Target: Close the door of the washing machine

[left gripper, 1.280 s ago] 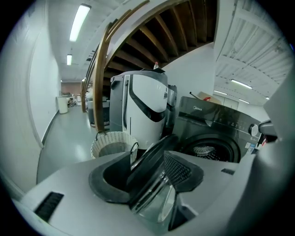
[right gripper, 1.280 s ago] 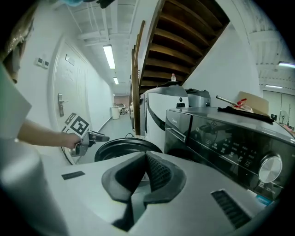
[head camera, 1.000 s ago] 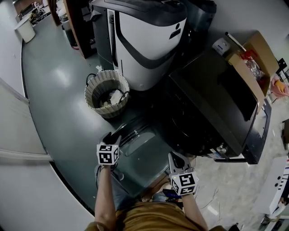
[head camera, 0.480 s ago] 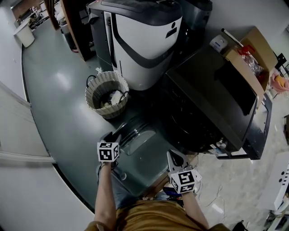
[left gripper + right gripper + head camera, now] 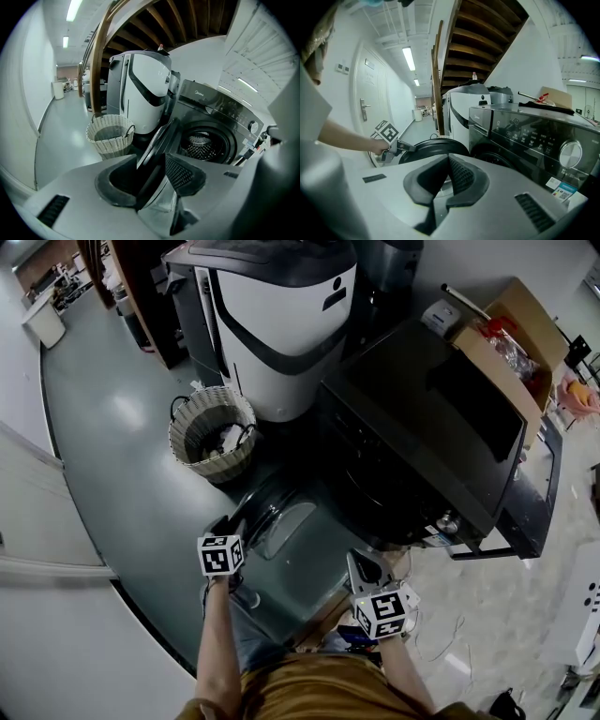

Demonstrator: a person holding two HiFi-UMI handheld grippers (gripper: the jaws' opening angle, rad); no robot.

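The black washing machine (image 5: 422, 427) stands with its round door (image 5: 281, 517) swung open toward me. In the left gripper view the door (image 5: 159, 136) runs edge-on from the drum opening (image 5: 204, 143) down between the jaws. My left gripper (image 5: 228, 526) (image 5: 151, 159) straddles the door's rim and its jaws are closing, with no clear press on it. My right gripper (image 5: 364, 566) (image 5: 448, 159) hangs in front of the machine, its tips together and nothing in them. The right gripper view shows the left gripper (image 5: 396, 145) at the door (image 5: 433, 147).
A wicker basket (image 5: 211, 432) with scraps sits on the floor just beyond the door. A tall white and grey appliance (image 5: 272, 324) stands behind it, beside the machine. A cardboard box (image 5: 502, 334) rests on the machine's top. Cables lie on the floor at the lower right.
In the head view the machine, basket and door have slid a little left and up. Both grippers keep about the same places, the left still at the door's rim. The door stays open.
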